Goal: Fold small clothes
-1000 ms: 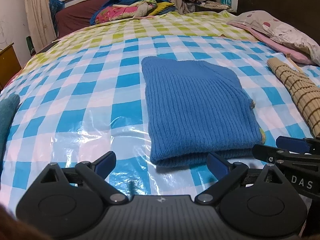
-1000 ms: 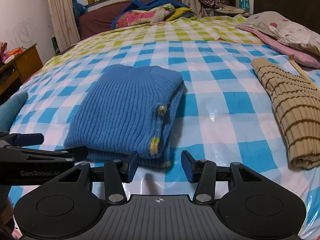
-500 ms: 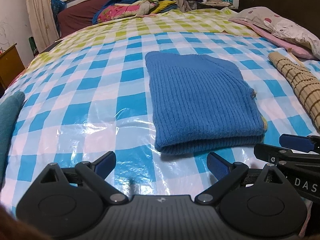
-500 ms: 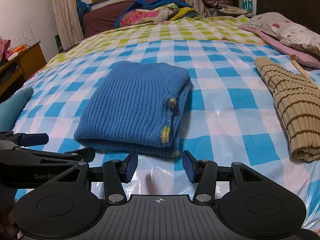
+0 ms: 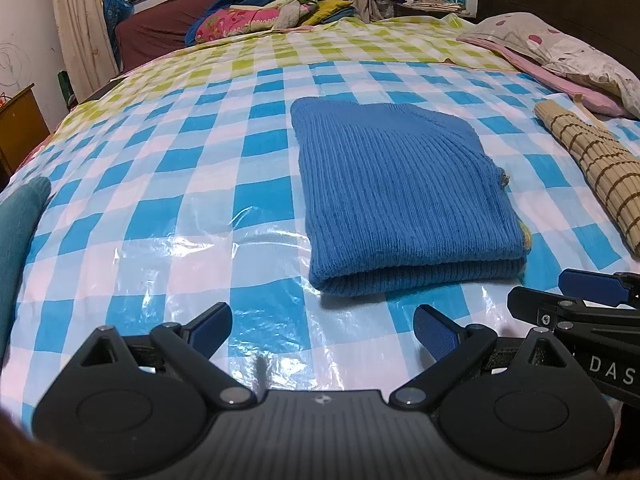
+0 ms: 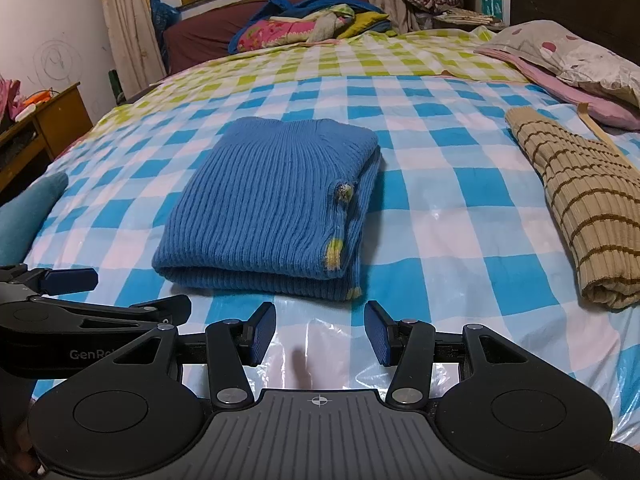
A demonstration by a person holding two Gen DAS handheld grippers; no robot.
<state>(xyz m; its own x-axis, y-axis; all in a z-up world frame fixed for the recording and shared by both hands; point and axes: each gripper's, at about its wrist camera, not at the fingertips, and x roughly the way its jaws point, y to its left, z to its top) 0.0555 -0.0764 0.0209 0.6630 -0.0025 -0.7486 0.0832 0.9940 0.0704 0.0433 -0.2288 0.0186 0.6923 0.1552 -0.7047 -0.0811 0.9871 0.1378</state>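
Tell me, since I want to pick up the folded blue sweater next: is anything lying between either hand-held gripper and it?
Nothing visible. Only bare checkered bed cover lies between the open right hand-held gripper and the blue sweater, and likewise before the open left hand-held gripper. The striped beige garment lies off to the right.

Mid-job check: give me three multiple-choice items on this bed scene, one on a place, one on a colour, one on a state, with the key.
1. Where does the striped beige garment lie relative to the blue sweater?
A. To its right
B. On top of it
C. To its left

2. What colour are the small patches on the sweater's edge?
A. Red
B. Yellow
C. Black

3. How is the right gripper?
A. Shut on the sweater
B. Open, empty
C. Shut on the bed cover

Key: 1 A, checked cover shows between them; 2 B, yellow shows at the folded edge; 3 B, its fingers stand apart short of the sweater.
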